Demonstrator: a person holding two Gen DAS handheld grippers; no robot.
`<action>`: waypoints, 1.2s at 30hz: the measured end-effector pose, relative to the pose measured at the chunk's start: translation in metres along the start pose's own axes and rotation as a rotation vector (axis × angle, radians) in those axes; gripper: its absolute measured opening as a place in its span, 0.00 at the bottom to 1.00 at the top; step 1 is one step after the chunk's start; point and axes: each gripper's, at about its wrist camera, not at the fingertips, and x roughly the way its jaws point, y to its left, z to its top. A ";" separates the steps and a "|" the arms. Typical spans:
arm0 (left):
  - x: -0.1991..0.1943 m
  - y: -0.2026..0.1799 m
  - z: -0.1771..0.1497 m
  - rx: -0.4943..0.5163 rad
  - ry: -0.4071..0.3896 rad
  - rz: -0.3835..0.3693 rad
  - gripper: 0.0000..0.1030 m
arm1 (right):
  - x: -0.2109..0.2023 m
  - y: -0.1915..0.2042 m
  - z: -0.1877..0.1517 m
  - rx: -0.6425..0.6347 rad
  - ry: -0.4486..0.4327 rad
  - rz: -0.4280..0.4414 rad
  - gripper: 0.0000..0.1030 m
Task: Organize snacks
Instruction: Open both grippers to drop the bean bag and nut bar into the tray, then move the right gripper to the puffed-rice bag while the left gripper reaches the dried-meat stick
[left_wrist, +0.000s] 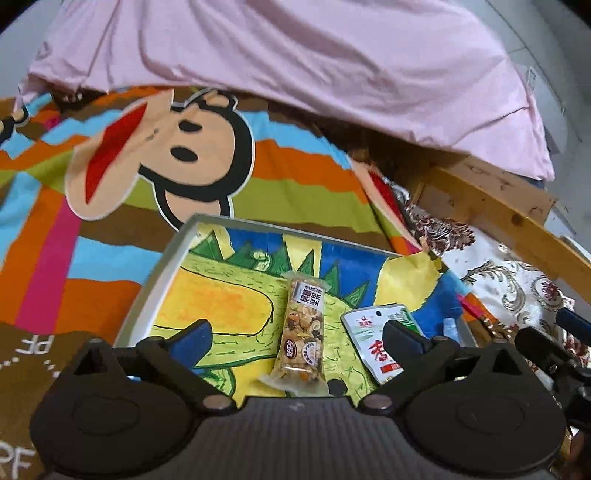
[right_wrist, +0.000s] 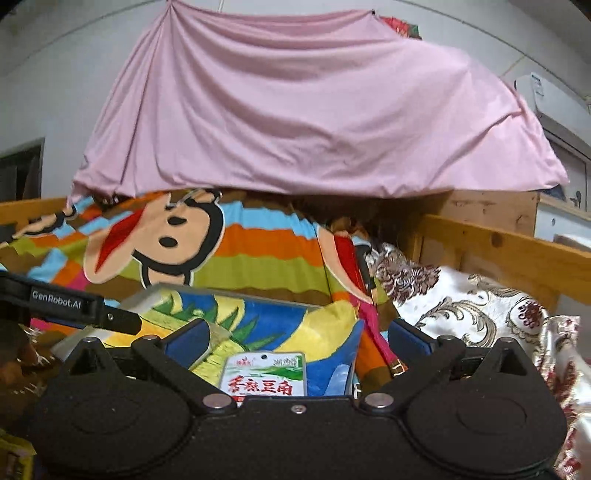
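A shallow grey-rimmed tray (left_wrist: 155, 280), lined with a bright painted picture, lies on the bed. In it rests a clear-wrapped nut bar (left_wrist: 303, 332), and to its right a white and green snack pouch (left_wrist: 369, 332) with red characters. My left gripper (left_wrist: 295, 326) hangs open above the bar, its blue pads wide apart and touching nothing. In the right wrist view the same pouch (right_wrist: 264, 376) lies flat below my right gripper (right_wrist: 299, 332), which is also open and holds nothing. The tray's rim (right_wrist: 147, 295) shows behind it.
A striped bedsheet with a cartoon monkey (left_wrist: 177, 147) covers the bed. A pink sheet (right_wrist: 314, 118) hangs behind it. A wooden bed rail (right_wrist: 498, 251) and floral brocade cloth (right_wrist: 480, 310) lie to the right. The left gripper's arm (right_wrist: 66, 302) reaches in from the left.
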 end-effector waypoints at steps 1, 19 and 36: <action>-0.007 -0.001 -0.001 0.005 -0.011 0.002 0.99 | -0.006 0.000 0.002 0.003 -0.005 0.006 0.99; -0.132 -0.017 -0.038 0.096 -0.107 0.060 0.99 | -0.112 0.021 0.004 0.005 -0.038 0.143 0.99; -0.191 -0.004 -0.104 0.125 0.020 0.145 0.99 | -0.191 0.066 -0.021 -0.060 0.105 0.288 0.99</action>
